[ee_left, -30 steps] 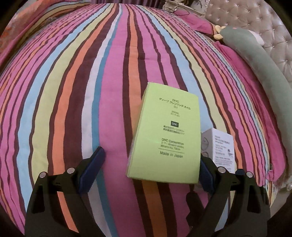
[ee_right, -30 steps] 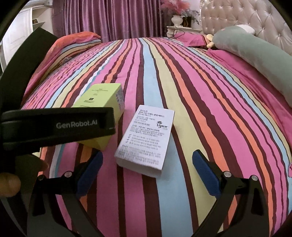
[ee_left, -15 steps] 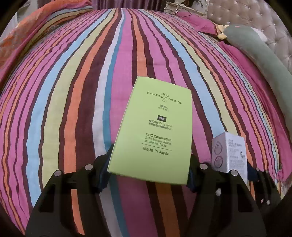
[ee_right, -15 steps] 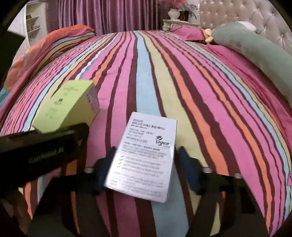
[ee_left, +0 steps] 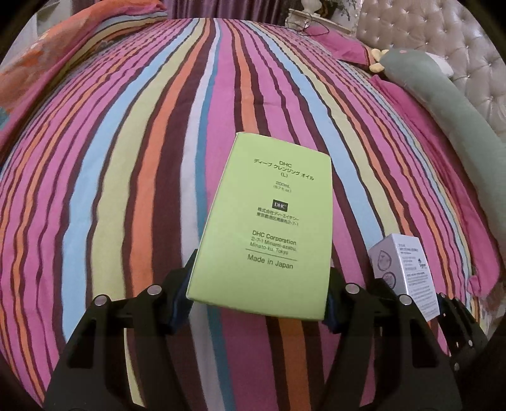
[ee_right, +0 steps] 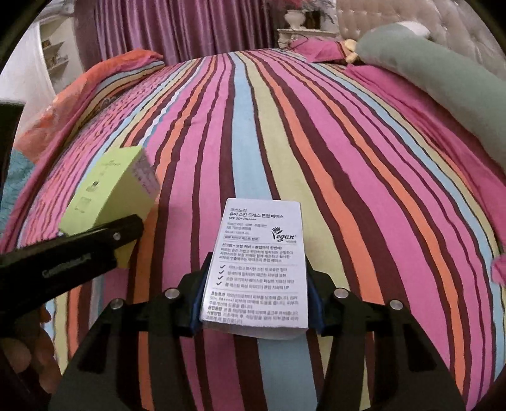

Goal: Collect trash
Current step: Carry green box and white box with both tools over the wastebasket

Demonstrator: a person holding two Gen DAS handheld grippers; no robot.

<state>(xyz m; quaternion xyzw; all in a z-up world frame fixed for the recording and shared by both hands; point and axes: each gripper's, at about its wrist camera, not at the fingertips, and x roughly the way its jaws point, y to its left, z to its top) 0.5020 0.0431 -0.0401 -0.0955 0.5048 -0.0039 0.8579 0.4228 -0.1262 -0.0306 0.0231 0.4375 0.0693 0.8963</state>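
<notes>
My left gripper is shut on the lower end of a lime-green DHC carton, its blue pads pressing both sides, and the carton is tilted up off the striped bedspread. My right gripper has its jaws closing on a white cosmetics box with Korean print; the pads touch its sides. In the left wrist view the white box shows at the lower right. From the right wrist, the green carton appears at the left, with a black finger of the left gripper on it.
The striped cover spreads wide ahead of both boxes. A long grey-green bolster and a pink pillow lie along the tufted headboard at the right. An orange quilt is bunched at the far left, before purple curtains.
Both grippers went from wide open around their boxes to closed on them. The green carton and the white box have since been raised a little off the bedspread.
</notes>
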